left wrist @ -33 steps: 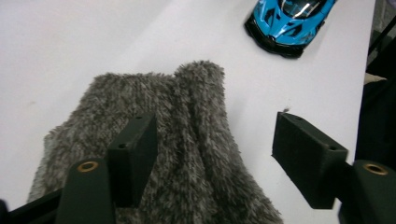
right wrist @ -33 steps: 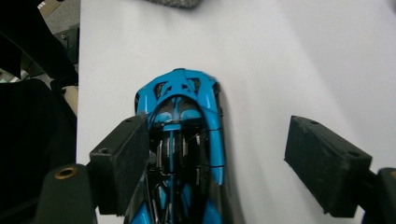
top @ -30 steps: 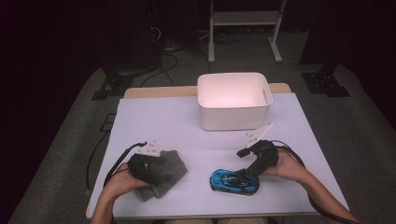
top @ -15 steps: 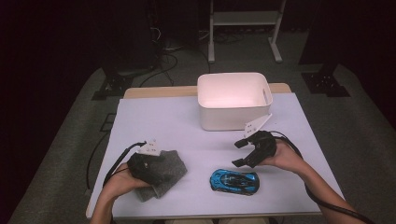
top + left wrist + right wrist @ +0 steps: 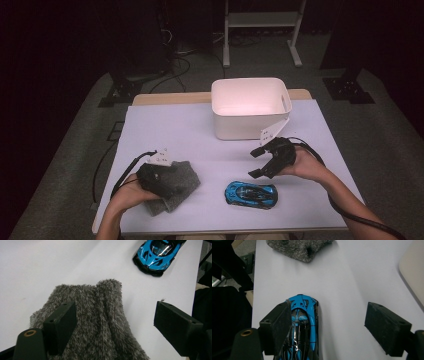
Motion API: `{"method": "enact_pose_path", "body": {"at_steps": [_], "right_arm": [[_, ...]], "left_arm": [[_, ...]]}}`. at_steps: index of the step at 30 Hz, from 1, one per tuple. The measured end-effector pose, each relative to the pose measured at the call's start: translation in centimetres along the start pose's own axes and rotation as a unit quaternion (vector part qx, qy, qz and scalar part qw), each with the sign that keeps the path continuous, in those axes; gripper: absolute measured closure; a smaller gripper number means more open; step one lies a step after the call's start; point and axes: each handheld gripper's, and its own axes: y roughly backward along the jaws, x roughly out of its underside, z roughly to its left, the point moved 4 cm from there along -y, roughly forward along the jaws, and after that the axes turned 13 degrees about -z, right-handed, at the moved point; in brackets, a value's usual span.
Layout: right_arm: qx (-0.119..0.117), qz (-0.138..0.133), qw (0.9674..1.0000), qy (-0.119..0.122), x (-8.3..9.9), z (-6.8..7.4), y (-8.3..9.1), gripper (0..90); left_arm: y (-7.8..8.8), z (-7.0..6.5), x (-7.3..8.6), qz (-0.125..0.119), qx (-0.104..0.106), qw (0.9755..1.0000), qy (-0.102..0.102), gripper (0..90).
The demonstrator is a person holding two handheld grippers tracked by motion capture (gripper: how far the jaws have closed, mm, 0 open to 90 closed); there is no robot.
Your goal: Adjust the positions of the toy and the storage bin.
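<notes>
Your left gripper (image 5: 172, 181) sits over the grey fuzzy cloth (image 5: 175, 187) at the near left of the white table (image 5: 165, 130), and its jaws have just been opening. They now stand spread: in the left gripper view 1 jaw rests above the cloth (image 5: 100, 322) and the other hangs over bare table beside it, so nothing is pinched. Judging from that, you have let the cloth go, or are widening for a fresh bite on it.

Your right gripper (image 5: 256, 162) has lifted away from the blue toy car (image 5: 250, 194); 1 second ago it was low against the car, and now it hovers above and behind it with jaws spread, gripping nothing. The car (image 5: 302, 327) lies on the table under 1 jaw in the right gripper view, on its wheels.

The white bin (image 5: 250, 107) stands further back, and neither thing is in it yet. Both probably still need a firm grasp before anything moves there.
</notes>
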Motion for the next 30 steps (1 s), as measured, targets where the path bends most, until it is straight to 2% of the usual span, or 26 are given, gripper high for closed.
{"method": "enact_pose_path", "body": {"at_steps": [3, 8, 13, 16, 18, 21, 24, 30], "right_arm": [[0.002, 0.001, 1.0000, 0.004, -0.6, -0.3, 0.2, 20.5], [0.000, -0.013, 0.9999, 0.005, -1.8, -0.7, 0.9, 20.5], [0.004, -0.003, 0.9999, 0.015, -3.2, -1.2, 1.4, 20.6], [0.009, 0.003, 0.9997, 0.023, -4.1, -1.9, 1.8, 20.6], [0.013, 0.003, 0.9996, 0.026, -4.6, -2.4, 2.1, 20.6], [0.019, -0.002, 0.9996, 0.023, -5.2, -3.4, 2.6, 20.6], [0.027, -0.003, 0.9993, 0.027, -5.7, -4.3, 3.2, 20.7], [0.040, 0.000, 0.9987, 0.032, -6.6, -5.6, 3.9, 20.7]], "left_arm": [[0.0, 0.0, 0.1, 0.002, 0.000, 1.0000, -0.002, 17.2], [0.0, -0.1, 0.3, 0.001, 0.005, 1.0000, 0.000, 17.1], [0.3, 0.0, 0.2, -0.005, 0.000, 1.0000, 0.002, 15.9], [0.3, 0.2, 0.2, -0.003, -0.001, 1.0000, -0.001, 15.8], [0.3, 0.4, 0.1, -0.002, -0.010, 0.9999, 0.000, 11.4], [0.2, 0.5, 0.0, -0.001, -0.008, 1.0000, -0.002, 10.6], [0.2, 0.9, 0.3, 0.009, -0.016, 0.9998, -0.003, 10.6], [0.6, 0.9, 0.3, 0.003, -0.020, 0.9998, 0.000, 10.2]]}}
